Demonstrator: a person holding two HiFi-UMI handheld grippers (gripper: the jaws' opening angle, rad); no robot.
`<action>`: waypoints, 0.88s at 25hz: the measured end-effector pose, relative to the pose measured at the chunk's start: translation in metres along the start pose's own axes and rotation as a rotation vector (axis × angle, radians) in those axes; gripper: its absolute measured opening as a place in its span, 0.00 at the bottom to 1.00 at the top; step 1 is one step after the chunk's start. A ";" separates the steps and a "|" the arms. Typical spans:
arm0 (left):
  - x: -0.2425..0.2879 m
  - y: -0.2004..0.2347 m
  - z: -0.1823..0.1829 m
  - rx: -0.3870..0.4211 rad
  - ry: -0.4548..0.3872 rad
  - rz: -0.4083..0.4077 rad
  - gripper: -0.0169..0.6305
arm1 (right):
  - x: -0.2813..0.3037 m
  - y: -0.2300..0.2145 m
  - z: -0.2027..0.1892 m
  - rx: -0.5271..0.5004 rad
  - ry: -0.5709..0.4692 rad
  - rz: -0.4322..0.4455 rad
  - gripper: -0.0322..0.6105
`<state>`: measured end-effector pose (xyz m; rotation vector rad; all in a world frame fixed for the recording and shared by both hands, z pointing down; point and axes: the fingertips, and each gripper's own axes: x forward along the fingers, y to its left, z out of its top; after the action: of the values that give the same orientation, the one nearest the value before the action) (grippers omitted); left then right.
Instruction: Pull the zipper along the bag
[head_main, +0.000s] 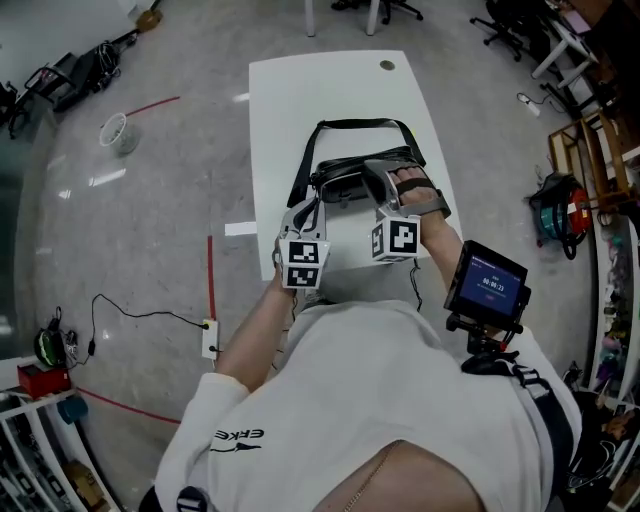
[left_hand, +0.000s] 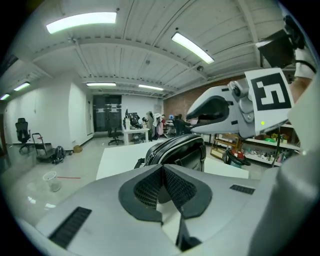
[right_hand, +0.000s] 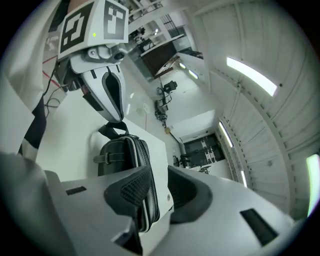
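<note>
Head view: black leather bag (head_main: 352, 172) mid white table (head_main: 340, 90), your left gripper (head_main: 310, 203) and right gripper (head_main: 380, 182) at its near side. Left gripper view: jaws together on nothing. Right gripper view: jaws apart astride the bag's edge, so I'd clamp there, then hunt the pull

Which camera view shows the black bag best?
The head view: it shows the bag on the white table with its strap looped behind, only the near edge hidden. The left gripper view shows just its upper part beyond the jaws; the right gripper view, one side running between the jaws.
</note>
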<state>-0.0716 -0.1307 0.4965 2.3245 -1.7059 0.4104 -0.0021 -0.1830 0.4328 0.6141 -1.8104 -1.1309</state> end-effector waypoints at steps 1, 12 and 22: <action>-0.005 -0.011 0.009 -0.004 -0.025 0.028 0.03 | -0.016 0.001 -0.009 0.039 -0.024 -0.015 0.21; -0.034 -0.066 0.033 -0.080 -0.146 0.169 0.03 | -0.098 0.025 -0.060 0.352 -0.150 -0.044 0.20; -0.084 -0.181 0.024 -0.070 -0.131 0.242 0.03 | -0.217 0.062 -0.108 0.679 -0.270 0.013 0.09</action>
<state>0.0796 -0.0104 0.4406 2.1453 -2.0382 0.2395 0.2000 -0.0367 0.4165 0.8601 -2.4468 -0.5846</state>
